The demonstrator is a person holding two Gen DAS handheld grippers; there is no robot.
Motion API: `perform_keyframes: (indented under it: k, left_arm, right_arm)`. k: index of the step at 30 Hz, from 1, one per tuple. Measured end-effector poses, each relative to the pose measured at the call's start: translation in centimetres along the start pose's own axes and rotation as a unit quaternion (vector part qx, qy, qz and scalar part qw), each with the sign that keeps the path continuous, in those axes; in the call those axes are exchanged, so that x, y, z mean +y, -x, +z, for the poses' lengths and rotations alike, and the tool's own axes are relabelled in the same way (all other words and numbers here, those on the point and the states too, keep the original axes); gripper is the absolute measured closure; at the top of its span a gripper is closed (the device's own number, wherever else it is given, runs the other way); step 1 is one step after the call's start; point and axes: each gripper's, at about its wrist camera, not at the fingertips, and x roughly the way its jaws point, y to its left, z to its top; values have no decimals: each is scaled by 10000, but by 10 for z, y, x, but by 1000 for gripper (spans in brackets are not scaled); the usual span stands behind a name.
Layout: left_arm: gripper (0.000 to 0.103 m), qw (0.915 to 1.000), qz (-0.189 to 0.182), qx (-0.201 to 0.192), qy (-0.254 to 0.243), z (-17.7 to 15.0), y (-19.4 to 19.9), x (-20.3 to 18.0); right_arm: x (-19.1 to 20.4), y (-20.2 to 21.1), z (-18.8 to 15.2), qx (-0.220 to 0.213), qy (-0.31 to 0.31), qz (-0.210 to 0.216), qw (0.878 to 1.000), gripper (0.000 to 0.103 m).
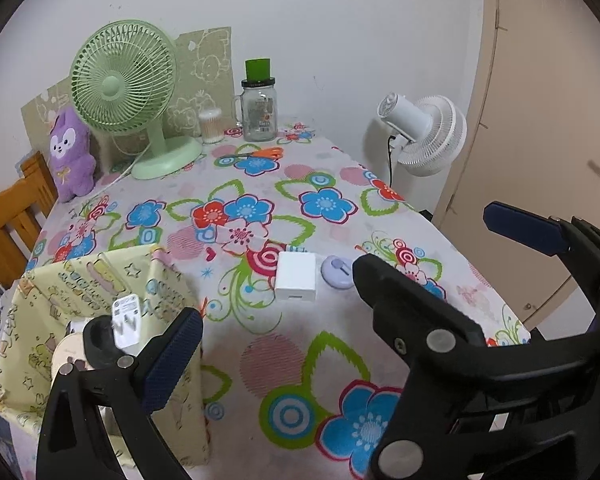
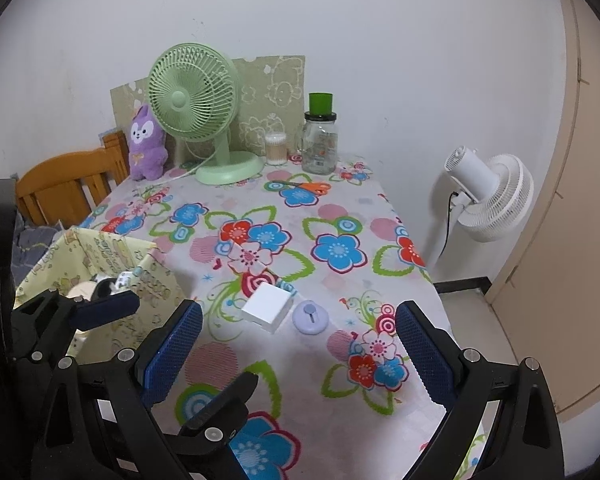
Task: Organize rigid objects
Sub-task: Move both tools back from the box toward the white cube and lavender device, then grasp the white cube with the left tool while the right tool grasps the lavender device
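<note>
A white box [image 1: 295,277] [image 2: 267,306] and a small round lilac object [image 1: 336,272] [image 2: 310,317] lie side by side on the floral tablecloth. A yellow fabric bin [image 1: 100,280] [image 2: 100,252] stands at the table's left; inside it lie a white plug adapter [image 1: 126,320], a black ring and a tape roll. My left gripper [image 1: 340,280] is open and empty, with one finger [image 1: 172,360] over the bin's near edge. My right gripper [image 2: 298,350] is open and empty, just in front of the box and the lilac object.
At the back stand a green desk fan [image 1: 124,80] [image 2: 192,100], a purple plush [image 1: 70,152], a cotton-swab jar [image 1: 211,125], a glass mug jar [image 1: 259,110] and orange scissors [image 1: 260,154]. A white floor fan [image 1: 424,132] and a door stand right; a wooden chair [image 2: 68,184] left.
</note>
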Motion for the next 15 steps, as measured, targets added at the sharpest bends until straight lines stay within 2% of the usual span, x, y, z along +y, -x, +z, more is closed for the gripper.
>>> perform_keyframes:
  k: [6, 15]
  left_arm:
    - [0, 10000, 63, -22, 51, 0, -14, -6]
    - [0, 9996, 40, 259, 128, -3, -45, -10]
  right_arm:
    - [-12, -14, -4, 40, -26, 50, 10000, 5]
    - [-27, -37, -13, 85, -80, -1, 9999, 5]
